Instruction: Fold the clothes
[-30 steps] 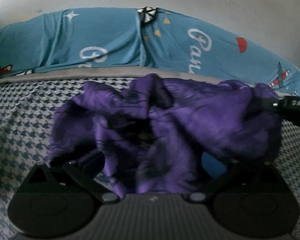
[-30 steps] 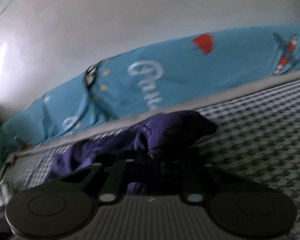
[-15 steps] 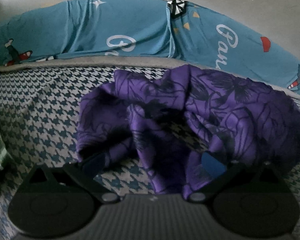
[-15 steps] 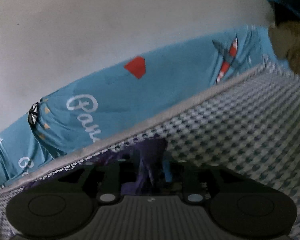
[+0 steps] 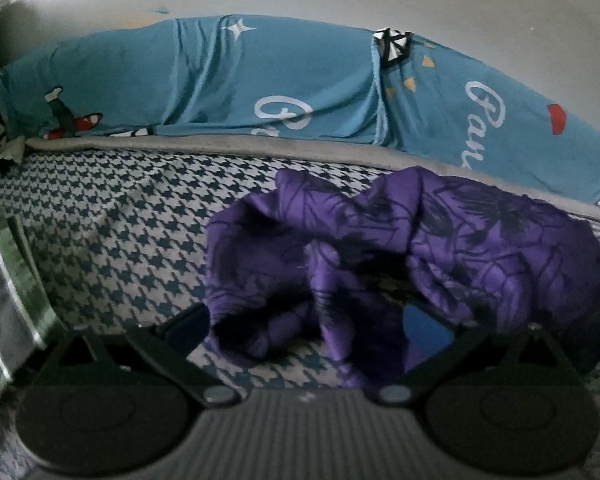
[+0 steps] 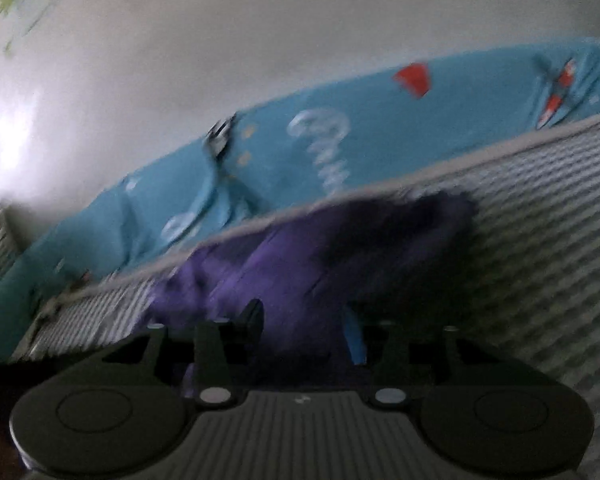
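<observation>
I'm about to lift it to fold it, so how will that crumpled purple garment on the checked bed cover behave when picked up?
Probably floppy: the purple garment lies in soft, deep folds and would sag from any grip. Likely light, since the cloth looks thin. Its slight sheen suggests it may slip. The right gripper is opening with cloth between its fingers.

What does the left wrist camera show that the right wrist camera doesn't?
Only the left wrist view shows the left gripper, jaws wide open around a fold of the purple garment, and a green striped cloth at the left edge.

Only the right wrist view, which is blurred, shows the right gripper, its jaws opening with purple fabric between them.

Both show the crumpled garment on the houndstooth cover and the blue printed sheet behind it.
</observation>
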